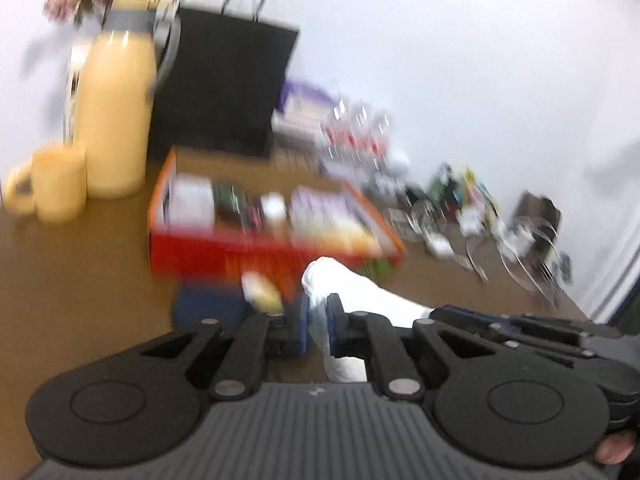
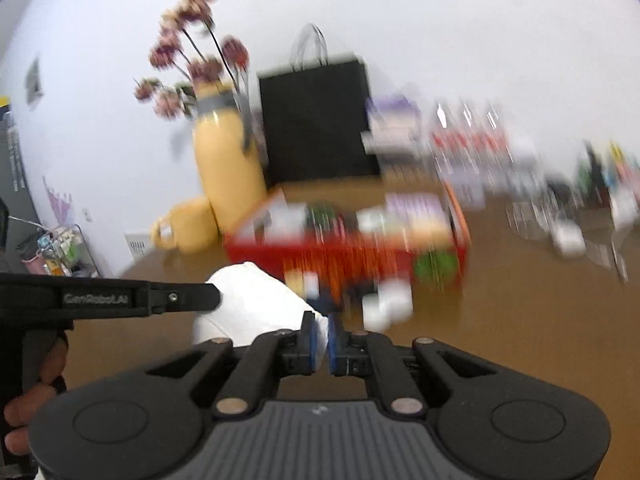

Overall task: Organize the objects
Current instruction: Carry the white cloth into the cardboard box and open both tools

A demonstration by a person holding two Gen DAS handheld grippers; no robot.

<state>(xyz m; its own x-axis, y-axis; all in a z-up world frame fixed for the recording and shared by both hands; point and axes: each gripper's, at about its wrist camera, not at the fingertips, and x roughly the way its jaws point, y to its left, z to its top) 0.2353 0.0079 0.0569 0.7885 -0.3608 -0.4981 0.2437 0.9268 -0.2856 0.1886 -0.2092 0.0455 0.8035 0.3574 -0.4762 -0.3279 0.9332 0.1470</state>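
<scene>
White cloth item (image 1: 352,288), soft and crumpled, possibly a garment or bag (blur prevents identification), is seen near the front of the brown table (image 1: 80,280), just in front of the red-orange box (image 1: 240,248) filled with small packets. It is pinched at two places: the left gripper (image 1: 318,320) is closed down on one part of it, and the right gripper (image 2: 320,334) is closed down on another, blue pads nearly meeting with only thin fabric between. Both views are motion-blurred. A yellow flask (image 1: 116,112) with a matching mug (image 1: 56,180) stands far left, a black paper bag (image 1: 228,80) behind the box. Step in hand is judged to be a two-handed carry of the cloth. The next move is judged to call for even tension between both grips and clearance over the box edge while a resting place is chosen; which place is intended cannot be told.
</scene>
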